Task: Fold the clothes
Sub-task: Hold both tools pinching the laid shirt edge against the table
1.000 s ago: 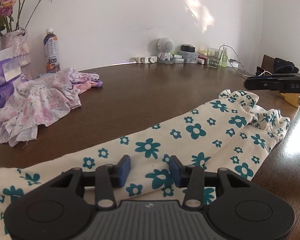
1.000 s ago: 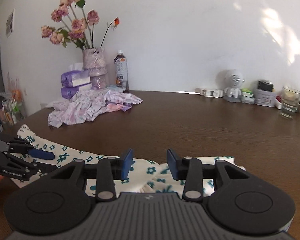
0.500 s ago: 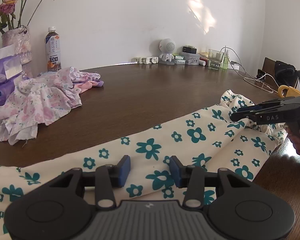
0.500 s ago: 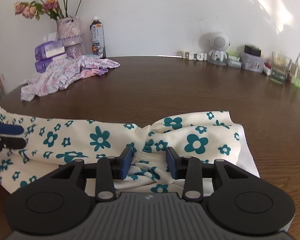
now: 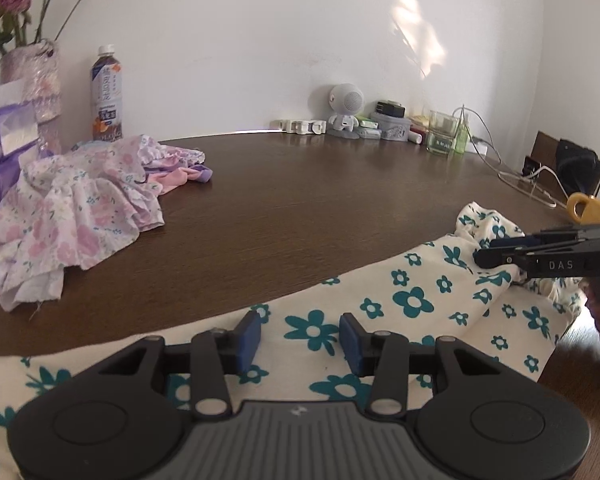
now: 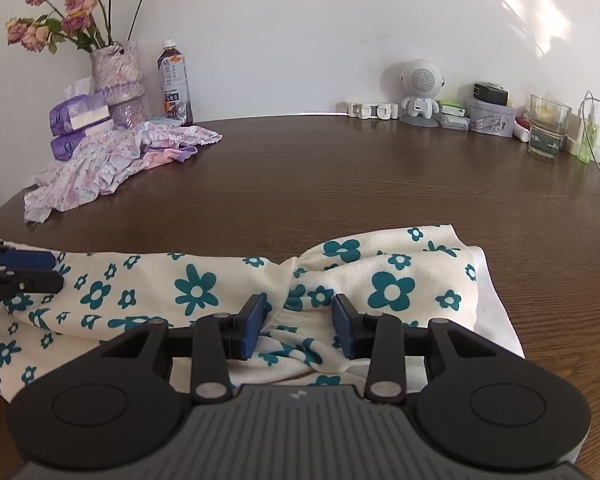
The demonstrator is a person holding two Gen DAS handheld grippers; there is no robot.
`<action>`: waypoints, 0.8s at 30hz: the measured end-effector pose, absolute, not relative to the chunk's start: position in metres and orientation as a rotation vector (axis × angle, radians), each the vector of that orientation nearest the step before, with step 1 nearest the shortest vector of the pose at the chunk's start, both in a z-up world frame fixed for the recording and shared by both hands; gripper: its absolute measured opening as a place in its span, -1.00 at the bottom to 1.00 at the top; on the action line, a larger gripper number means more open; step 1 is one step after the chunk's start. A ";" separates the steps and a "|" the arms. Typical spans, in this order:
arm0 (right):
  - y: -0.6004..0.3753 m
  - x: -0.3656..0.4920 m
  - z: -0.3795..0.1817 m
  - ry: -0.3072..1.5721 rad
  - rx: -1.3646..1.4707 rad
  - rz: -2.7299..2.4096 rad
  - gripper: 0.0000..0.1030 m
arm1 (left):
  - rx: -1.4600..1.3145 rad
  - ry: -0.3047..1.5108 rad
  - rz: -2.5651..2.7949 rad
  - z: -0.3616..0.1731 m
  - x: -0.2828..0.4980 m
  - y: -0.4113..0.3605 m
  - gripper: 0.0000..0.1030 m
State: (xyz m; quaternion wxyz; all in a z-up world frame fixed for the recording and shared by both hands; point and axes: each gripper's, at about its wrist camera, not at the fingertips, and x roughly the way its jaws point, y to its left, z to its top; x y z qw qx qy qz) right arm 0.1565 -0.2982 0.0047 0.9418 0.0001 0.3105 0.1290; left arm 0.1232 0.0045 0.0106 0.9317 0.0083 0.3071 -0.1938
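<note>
Both tools gape open over the cream flowered garment point(image 6: 196, 288) stretched along the desk's point(image 6: 340, 184) near edge: left tool point(image 5: 299, 338), right tool point(image 6: 299, 325) at its bunched right end.

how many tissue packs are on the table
2, stacked at the far left beside the vase: the upper tissue pack lies on the lower tissue pack. More may be hidden under the pink clothes.

Soft matt cloth garment point(image 6: 196, 284) on glossy dark wood-grain table point(image 6: 340, 184); matt black plastic gripper point(image 6: 299, 322).
</note>
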 end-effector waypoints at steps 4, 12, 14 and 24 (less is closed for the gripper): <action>-0.297 0.156 0.005 0.633 -0.004 0.258 -0.28 | -0.035 0.629 -0.393 0.011 0.121 0.012 -0.19; -0.287 0.154 0.004 0.629 -0.056 0.242 -0.26 | -0.134 0.631 -0.400 0.011 0.121 0.024 -0.18; -0.287 0.154 0.004 0.629 -0.057 0.242 -0.26 | -0.124 0.631 -0.396 0.011 0.121 0.022 -0.17; -0.288 0.154 0.004 0.628 -0.054 0.243 -0.26 | -0.108 0.631 -0.401 0.012 0.118 0.019 -0.01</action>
